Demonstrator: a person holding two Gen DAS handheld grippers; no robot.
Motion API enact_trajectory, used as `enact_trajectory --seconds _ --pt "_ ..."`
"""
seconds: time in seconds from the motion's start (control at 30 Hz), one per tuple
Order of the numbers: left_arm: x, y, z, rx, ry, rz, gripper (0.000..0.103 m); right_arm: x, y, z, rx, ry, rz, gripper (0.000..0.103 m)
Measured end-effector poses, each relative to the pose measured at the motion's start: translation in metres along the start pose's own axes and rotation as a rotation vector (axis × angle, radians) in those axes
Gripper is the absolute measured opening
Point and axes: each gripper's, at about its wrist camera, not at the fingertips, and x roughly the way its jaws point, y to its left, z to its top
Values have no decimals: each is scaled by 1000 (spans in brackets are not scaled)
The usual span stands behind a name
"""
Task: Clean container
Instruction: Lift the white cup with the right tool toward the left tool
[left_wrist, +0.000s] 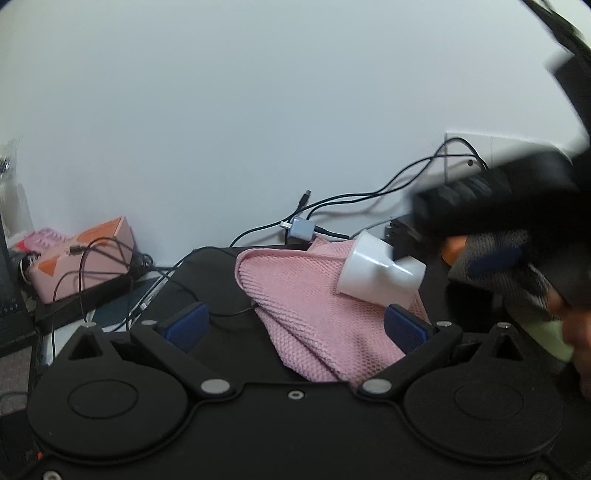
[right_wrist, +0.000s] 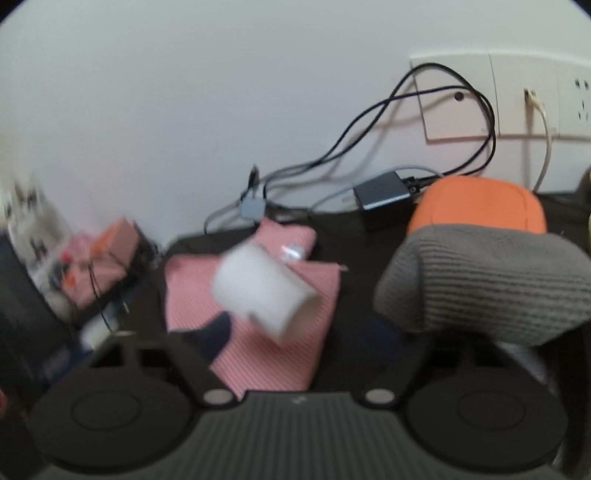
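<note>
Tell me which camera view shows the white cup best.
The left wrist view. There the white cup is sharp, lying tilted on the pink cloth, rim and narrower base both clear. The right wrist view shows the same cup on the cloth, but smeared by motion blur.

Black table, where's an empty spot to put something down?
Bare table shows between the pink cloth and the grey cloth, and left of the pink cloth too. Along the wall it's crowded with cables and a charger.

Home desk corner, dark desktop (right_wrist: 354, 236) against a plain white wall, wall sockets (right_wrist: 576, 99) above it, chargers (right_wrist: 382, 195) and cables (right_wrist: 369, 122) along its back, pink box (left_wrist: 92, 251) at its left.
</note>
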Motion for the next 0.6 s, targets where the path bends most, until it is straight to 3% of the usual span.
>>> enact_trajectory --seconds 0.13,0.27,0.37,0.6 --pt "2 2 1 19 -20 83 103 24 17 8 1 48 -62 84" --pt "3 12 4 -27 -14 129 103 44 22 10 92 86 -29 84" --pt "5 15 5 -30 -10 153 103 53 28 10 84 93 -68 84" --pt "4 17 6 -60 6 98 103 42 26 1 -3 50 -78 81"
